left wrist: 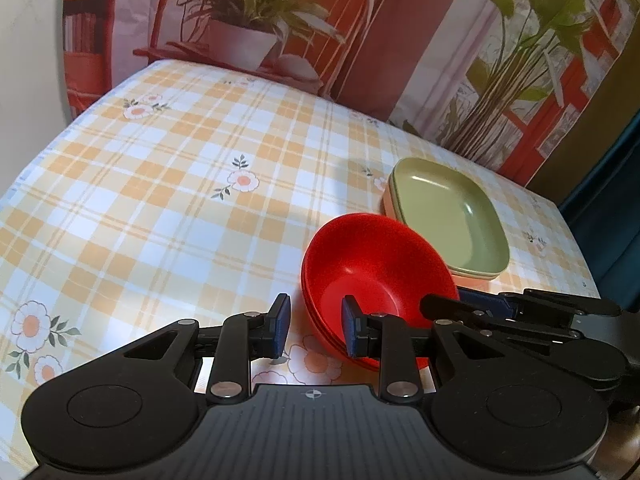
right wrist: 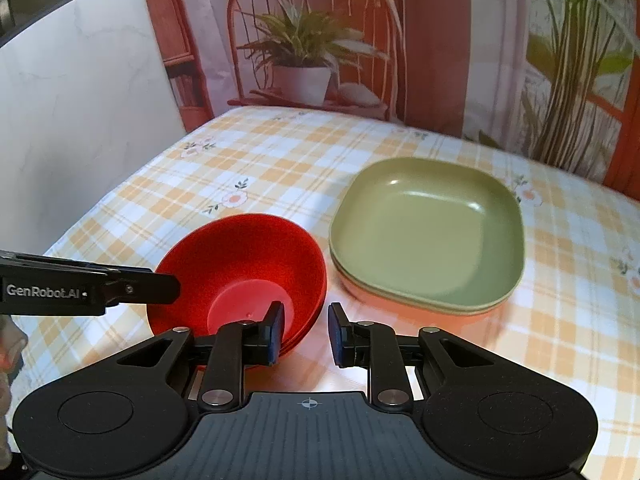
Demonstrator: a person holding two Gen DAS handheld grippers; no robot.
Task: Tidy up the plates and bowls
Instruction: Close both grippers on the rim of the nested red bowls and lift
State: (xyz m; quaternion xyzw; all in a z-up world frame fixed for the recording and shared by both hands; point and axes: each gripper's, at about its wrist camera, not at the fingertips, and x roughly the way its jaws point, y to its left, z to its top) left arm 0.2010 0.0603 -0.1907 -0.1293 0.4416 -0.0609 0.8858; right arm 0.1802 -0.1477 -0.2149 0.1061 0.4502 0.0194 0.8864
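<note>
Bowls (left wrist: 372,264) between hand-held gripper (left wrist: 316,326) fingers

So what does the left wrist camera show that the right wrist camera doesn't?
Only the left wrist view shows the left gripper astride the near rim of the red bowls, its fingers not pressing it. Only the right wrist view shows the right gripper astride the stack's other side, plus a white panel at the left. Both show the nested red bowls, the stacked green plates beside them, and the checked tablecloth.
</note>
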